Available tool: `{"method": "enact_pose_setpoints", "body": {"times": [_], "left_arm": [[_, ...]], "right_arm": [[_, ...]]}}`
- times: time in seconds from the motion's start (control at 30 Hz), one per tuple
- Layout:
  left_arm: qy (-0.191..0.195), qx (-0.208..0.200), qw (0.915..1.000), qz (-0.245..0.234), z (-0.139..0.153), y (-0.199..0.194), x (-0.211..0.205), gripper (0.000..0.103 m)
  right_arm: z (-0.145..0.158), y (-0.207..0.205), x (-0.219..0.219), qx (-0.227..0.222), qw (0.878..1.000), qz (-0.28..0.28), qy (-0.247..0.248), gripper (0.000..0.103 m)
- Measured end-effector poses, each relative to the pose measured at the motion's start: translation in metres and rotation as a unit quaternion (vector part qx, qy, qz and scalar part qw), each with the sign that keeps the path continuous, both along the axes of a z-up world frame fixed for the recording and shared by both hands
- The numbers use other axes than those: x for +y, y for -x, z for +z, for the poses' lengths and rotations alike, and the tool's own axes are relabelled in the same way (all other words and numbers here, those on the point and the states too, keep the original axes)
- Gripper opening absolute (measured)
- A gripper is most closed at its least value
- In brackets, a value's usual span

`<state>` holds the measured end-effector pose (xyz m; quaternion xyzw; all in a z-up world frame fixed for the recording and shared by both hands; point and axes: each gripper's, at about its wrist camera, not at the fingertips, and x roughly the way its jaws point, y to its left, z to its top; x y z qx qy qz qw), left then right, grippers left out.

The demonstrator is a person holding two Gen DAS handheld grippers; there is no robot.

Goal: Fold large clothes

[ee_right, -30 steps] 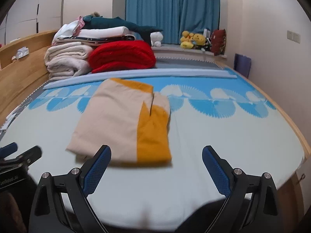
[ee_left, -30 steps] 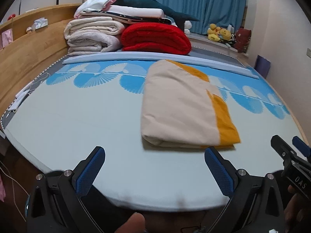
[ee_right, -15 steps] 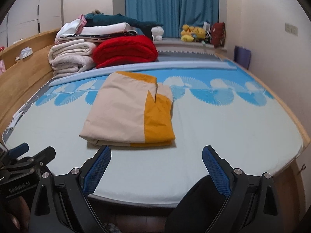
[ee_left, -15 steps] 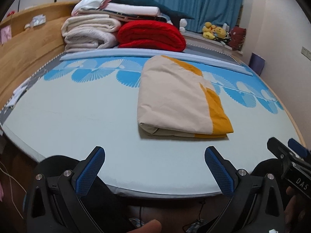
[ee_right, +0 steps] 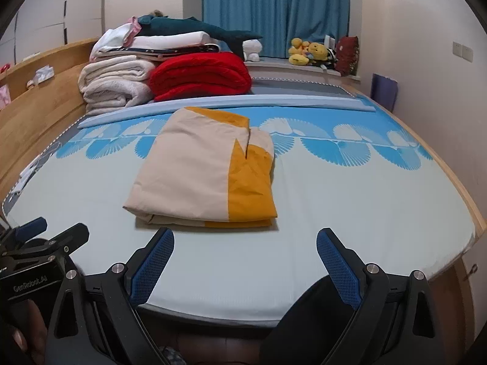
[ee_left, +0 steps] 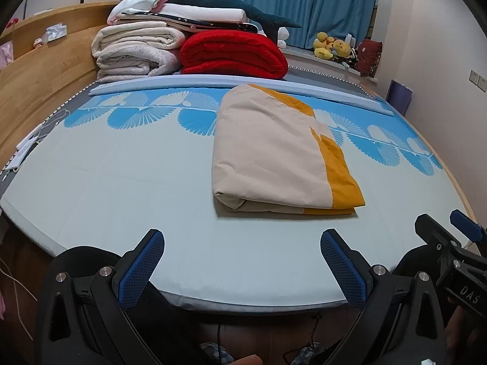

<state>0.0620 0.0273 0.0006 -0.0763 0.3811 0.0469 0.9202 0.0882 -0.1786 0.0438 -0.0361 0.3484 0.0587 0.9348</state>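
The bed fills most of both views, and its pale blue sheet with a fan pattern is wide and free on all sides of the task's thing, so there is much open room for moving, mostly to the left and toward the near edge. At the far end, well apart from the work place, a pile of folded blankets lies beside a red blanket; I would keep away from them. The folded garment, cream with an orange band, lies flat near the middle of the bed, a little toward the near edge, already a neat rectangle of several layers. I judge it soft, light and limp: it will bend and slide open if it is lifted by one corner only. The thick folded edge that faces the cameras looks the best place to take hold, with one gripper at each near corner, pinching all layers together. The left gripper has its jaws wide apart and holds nothing; it hovers at the near edge of the bed. The right gripper is the same, spread and empty, just before the garment.
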Motion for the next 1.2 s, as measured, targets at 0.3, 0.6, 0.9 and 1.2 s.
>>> {"method": "enact_pose_setpoints", "body": {"times": [0.3, 0.6, 0.9, 1.2], "left_arm": [[0.001, 0.001, 1.0, -0.006, 0.0001, 0.0001, -0.0005, 0.102], [0.003, 0.002, 1.0, -0.009, 0.001, 0.0006, -0.001, 0.102], [0.003, 0.0, 1.0, -0.009, 0.001, 0.0001, -0.0025, 0.102], [0.006, 0.001, 0.9999, -0.01, 0.0, -0.0005, -0.0017, 0.102]], "right_arm": [[0.0014, 0.0023, 0.0036, -0.009, 1.0, 0.016, 0.007, 0.095], [0.0019, 0.0018, 0.0019, -0.013, 1.0, 0.021, 0.0, 0.095], [0.0051, 0.0055, 0.004, -0.017, 0.999, 0.028, 0.001, 0.095], [0.0053, 0.0066, 0.0044, -0.018, 0.999, 0.029, 0.001, 0.095]]}}
